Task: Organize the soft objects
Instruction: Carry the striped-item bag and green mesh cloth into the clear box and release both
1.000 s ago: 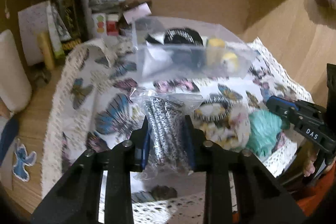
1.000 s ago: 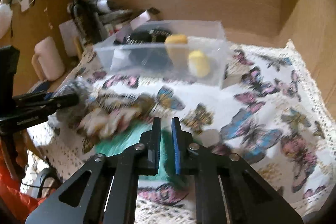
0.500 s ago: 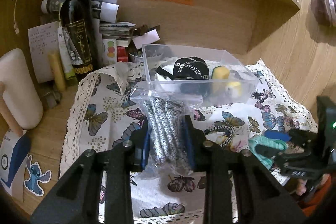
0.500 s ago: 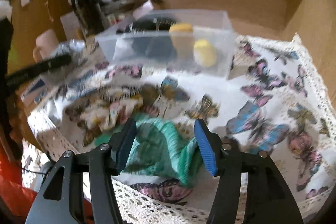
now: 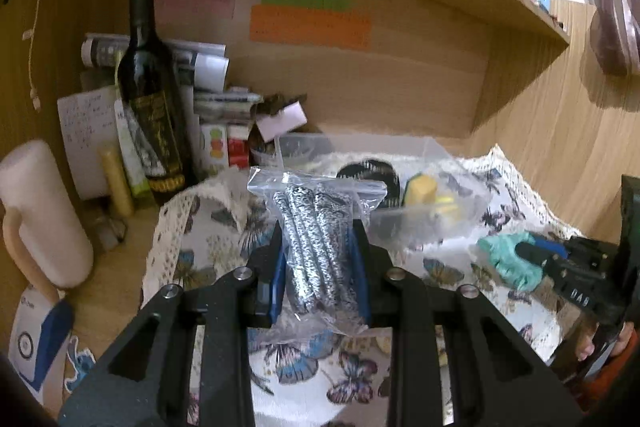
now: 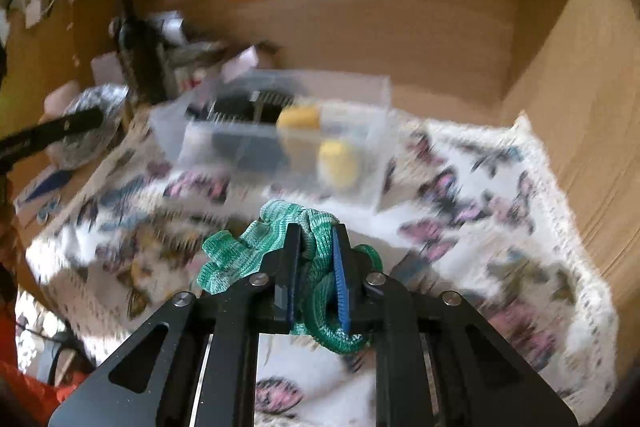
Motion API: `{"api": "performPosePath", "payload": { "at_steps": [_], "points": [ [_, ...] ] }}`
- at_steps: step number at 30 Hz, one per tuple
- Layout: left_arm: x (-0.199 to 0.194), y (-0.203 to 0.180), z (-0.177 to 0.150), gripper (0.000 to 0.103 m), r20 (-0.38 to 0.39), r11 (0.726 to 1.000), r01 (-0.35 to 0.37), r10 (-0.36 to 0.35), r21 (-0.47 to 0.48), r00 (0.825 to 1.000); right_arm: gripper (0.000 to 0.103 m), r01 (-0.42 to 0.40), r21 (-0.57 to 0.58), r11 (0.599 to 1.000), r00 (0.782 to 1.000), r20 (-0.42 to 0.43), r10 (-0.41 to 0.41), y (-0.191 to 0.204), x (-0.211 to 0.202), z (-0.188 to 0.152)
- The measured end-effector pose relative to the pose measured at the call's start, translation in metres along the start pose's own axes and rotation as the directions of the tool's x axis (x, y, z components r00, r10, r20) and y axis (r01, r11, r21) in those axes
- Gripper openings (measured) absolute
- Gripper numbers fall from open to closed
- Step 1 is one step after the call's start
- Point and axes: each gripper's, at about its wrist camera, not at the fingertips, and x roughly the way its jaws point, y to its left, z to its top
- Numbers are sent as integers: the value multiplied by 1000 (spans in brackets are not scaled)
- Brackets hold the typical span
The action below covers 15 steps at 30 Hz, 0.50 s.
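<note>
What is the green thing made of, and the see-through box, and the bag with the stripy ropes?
The green thing looks like knitted fabric: ribbed stitches show, and it crumples softly in the right gripper. The box seems clear hard plastic, since its contents show through straight walls. The bag, held in the left gripper, looks like thin glossy plastic film, wrinkled and shiny.

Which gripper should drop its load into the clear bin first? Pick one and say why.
Left, probably. The left gripper holds the bagged cords raised, right before the clear bin. The right gripper grips the green glove farther back.
</note>
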Motion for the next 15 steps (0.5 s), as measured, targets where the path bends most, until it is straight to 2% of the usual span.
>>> {"api": "performPosePath", "payload": {
  "at_steps": [4,10,15],
  "points": [
    [5,-1,19,29,28,1000,17,-18,6,999,14,31,15,999,996,83,-33,-8,-10,25],
    [16,-4,48,29,89,1000,6,-8,25,996,14,51,4,999,978,201,-51,-15,-14,68],
    [36,-3,65,29,87,1000,2,-4,27,996,14,58,-10,998,964,260,-53,-12,-8,97]
  ]
}}
